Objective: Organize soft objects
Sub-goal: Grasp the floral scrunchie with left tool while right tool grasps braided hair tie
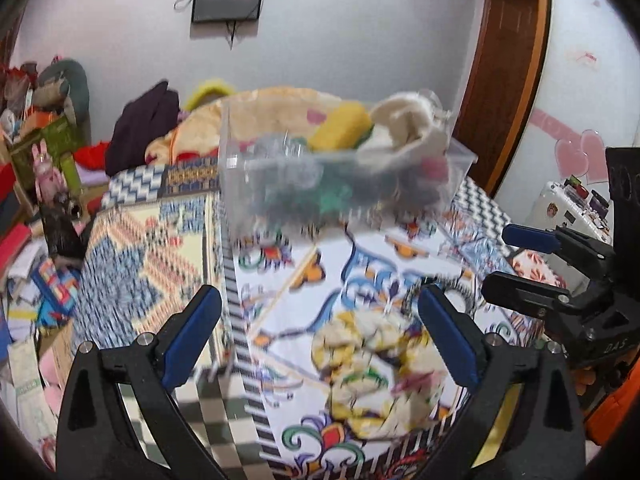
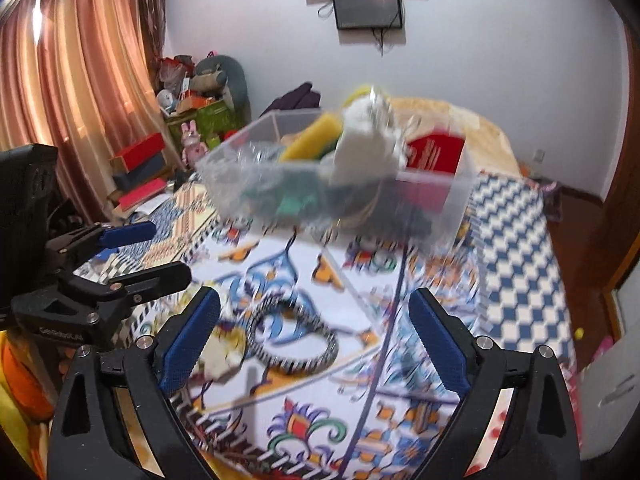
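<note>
Spread wide and empty, the left tool [image 1: 320, 336] hangs over a crumpled floral cloth [image 1: 376, 372] on the bed, the right tool [image 2: 314, 340] likewise over a striped band [image 2: 292, 336], clear bin [image 1: 340, 176] ahead; each should pinch centrally.

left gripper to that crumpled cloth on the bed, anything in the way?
Nothing visible. The left gripper is open and empty, and the crumpled cloth lies on the patterned bedcover right ahead between its fingers. The clear bin sits farther back.
</note>
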A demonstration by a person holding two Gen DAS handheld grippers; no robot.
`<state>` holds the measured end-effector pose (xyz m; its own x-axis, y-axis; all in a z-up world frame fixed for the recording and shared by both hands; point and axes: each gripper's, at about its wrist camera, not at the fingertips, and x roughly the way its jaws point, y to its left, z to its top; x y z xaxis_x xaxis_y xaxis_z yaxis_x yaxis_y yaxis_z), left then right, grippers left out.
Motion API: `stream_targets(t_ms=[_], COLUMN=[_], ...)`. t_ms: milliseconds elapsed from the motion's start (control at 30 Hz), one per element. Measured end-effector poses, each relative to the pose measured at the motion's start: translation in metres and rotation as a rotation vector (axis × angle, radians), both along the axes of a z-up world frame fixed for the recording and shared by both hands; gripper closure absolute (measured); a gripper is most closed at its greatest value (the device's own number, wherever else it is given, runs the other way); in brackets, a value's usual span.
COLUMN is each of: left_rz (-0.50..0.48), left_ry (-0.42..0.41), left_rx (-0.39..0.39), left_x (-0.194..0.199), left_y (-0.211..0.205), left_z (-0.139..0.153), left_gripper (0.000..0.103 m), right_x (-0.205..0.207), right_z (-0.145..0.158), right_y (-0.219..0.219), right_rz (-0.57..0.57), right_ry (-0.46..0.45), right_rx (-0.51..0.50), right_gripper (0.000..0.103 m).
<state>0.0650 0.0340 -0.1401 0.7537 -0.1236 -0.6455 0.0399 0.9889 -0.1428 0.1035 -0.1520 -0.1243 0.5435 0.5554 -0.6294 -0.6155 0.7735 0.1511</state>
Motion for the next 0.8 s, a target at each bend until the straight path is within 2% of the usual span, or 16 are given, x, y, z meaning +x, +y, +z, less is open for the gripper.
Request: stream_targets(t_ms=[100, 267, 333, 467, 567, 600, 667, 800], left_rz=[0.003, -0.005, -0.011, -0.012, -0.017, -0.016, -0.014, -0.049], left_ry=[0.024, 0.049, 0.057, 0.051, 0.053, 0.051, 0.04, 0.024], left_rx=[-0.01, 0.012, 0.009, 0.008, 0.011, 0.015, 0.023, 0.026], left_x=[-0.003, -0.008, -0.01, -0.011, -0.009, -0.009, -0.009, -0.01], left_y=[0.001, -0.004, -0.006, -0.007, -0.008, -0.008, -0.008, -0.013], left_z=[-0.01, -0.021, -0.024, -0.027, -0.029, -0.03, -0.03, -0.03], left_gripper=[0.003, 0.003, 0.003, 0.004, 0.022, 0.025, 0.031, 0.057], right_x=[-0.003, -0.011, -0.011, -0.015, -0.015, -0.016, -0.016, -0.014], right_z=[-0.013, -0.028, -0.032, -0.033, -0.033, -0.033, -0.033, -0.033], right_y=[0.001, 0.012, 0.015, 0.016, 0.016, 0.016, 0.016, 0.016], right_rz=[0.016, 0.076, 0.09, 0.082, 0.077, 0.073, 0.069, 0.06], right_ry=[0.044, 0.066, 0.078, 0.046, 0.028, 0.02, 0.012, -0.001], right_rx=[-0.015, -0.04, -0.039, -0.063, -0.073, -0.078, -0.083, -0.083], right_gripper=[0.009, 0.01, 0.019, 0.034, 0.045, 0.05, 0.053, 0.072])
